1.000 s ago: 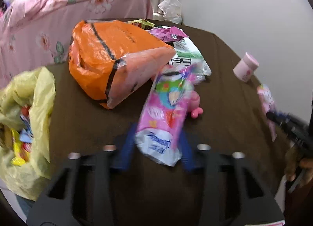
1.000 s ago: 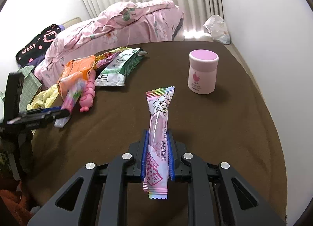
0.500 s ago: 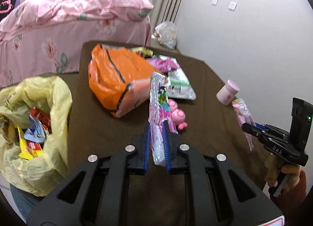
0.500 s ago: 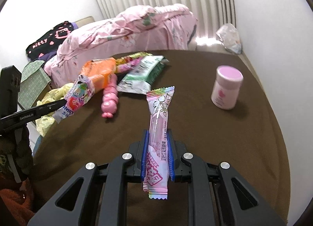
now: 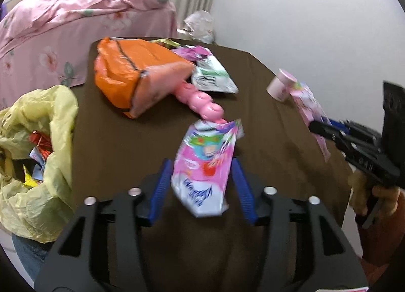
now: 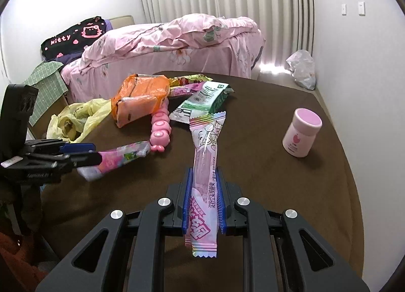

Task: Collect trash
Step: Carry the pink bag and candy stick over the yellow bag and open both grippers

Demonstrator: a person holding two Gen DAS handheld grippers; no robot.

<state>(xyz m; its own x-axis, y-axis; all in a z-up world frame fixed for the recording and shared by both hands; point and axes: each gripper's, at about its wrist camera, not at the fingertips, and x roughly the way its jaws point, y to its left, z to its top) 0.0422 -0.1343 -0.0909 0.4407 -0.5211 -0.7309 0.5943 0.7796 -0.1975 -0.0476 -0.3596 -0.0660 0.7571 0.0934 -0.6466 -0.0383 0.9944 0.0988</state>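
Tilting downward over the brown table [image 5: 131, 140], the left gripper [image 5: 202, 178] has its jaws opening; a colourful snack packet [image 5: 205, 165] sits blurred between the blue pads, apparently loose. Yellow trash bag [image 5: 38, 140] hangs at the table's left edge. Right gripper [image 6: 203, 195], also angled down, clamps a long pink candy wrapper [image 6: 205, 155] above the table.

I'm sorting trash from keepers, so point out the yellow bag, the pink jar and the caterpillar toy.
yellow bag [image 5: 59, 112]: left wrist view, on its crumpled upper rim.
pink jar [image 6: 301, 136]: right wrist view, on its pale body below the lid.
caterpillar toy [image 6: 160, 127]: right wrist view, on a middle body segment.
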